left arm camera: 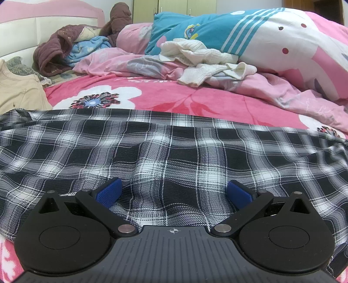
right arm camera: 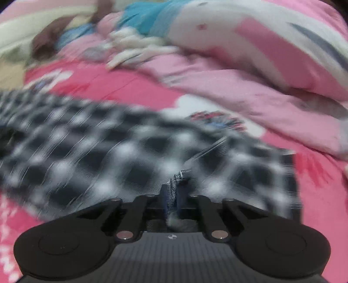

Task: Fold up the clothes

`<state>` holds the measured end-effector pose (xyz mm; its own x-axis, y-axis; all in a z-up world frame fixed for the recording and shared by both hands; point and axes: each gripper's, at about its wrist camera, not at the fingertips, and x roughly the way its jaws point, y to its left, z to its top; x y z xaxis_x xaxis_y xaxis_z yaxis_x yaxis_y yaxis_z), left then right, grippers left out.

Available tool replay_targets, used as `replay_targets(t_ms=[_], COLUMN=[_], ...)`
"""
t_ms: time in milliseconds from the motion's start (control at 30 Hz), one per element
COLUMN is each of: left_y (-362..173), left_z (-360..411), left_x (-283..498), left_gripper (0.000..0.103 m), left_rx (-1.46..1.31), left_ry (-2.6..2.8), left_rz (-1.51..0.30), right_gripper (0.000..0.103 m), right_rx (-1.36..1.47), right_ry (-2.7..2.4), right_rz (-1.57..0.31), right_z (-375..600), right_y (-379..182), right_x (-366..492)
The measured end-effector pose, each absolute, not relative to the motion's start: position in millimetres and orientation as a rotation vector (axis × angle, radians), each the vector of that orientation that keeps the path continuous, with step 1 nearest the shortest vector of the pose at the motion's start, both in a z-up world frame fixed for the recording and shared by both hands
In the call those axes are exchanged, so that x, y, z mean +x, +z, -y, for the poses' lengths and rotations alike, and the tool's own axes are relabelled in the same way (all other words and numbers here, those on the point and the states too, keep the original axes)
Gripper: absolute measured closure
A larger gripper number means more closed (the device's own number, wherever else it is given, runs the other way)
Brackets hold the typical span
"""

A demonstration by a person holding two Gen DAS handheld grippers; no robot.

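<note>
We see a home bedroom: a pink floral bedspread (left arm camera: 174, 95), a padded pink-and-white headboard (left arm camera: 32, 28) far left, pale green wardrobe doors (left arm camera: 174, 8) beyond.

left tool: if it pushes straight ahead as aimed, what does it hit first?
Most likely the plaid garment. The left tool is open, angled down, with a raised fold of that fabric between its pads. Beyond lies the pink floral blanket; depth is unclear.

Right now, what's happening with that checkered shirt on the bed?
Someone is folding clothes with a handheld gripper in each hand. The black-and-white plaid garment lies spread on the pink flowered blanket. The right gripper has its jaws pinched shut on a bit of the plaid cloth, and its view is blurred. The left gripper hangs over the cloth with jaws wide open, gripping nothing. A white knit garment lies farther back.
</note>
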<state>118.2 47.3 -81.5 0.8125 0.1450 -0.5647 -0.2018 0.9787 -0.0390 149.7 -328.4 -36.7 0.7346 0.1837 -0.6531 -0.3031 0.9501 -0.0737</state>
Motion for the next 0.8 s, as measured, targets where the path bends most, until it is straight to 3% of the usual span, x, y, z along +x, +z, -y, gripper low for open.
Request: replay_targets(t_ms=[200, 433, 800], left_y=[-82, -82, -82], left_z=[-46, -46, -47], left_x=[119, 119, 119], left_gripper=[0.0, 0.0, 0.0], left_rx=[-0.091, -0.09, -0.091], left_ry=[0.188, 0.189, 0.189], left_rz=[-0.595, -0.595, -0.593], right_gripper=[0.097, 0.098, 0.098], right_rx=[-0.002, 0.155, 0.214], right_ry=[0.076, -0.063, -0.082], right_rz=[-0.611, -0.603, -0.606], right_z=[401, 469, 483], right_y=[-12, -21, -33], right_x=[196, 239, 265])
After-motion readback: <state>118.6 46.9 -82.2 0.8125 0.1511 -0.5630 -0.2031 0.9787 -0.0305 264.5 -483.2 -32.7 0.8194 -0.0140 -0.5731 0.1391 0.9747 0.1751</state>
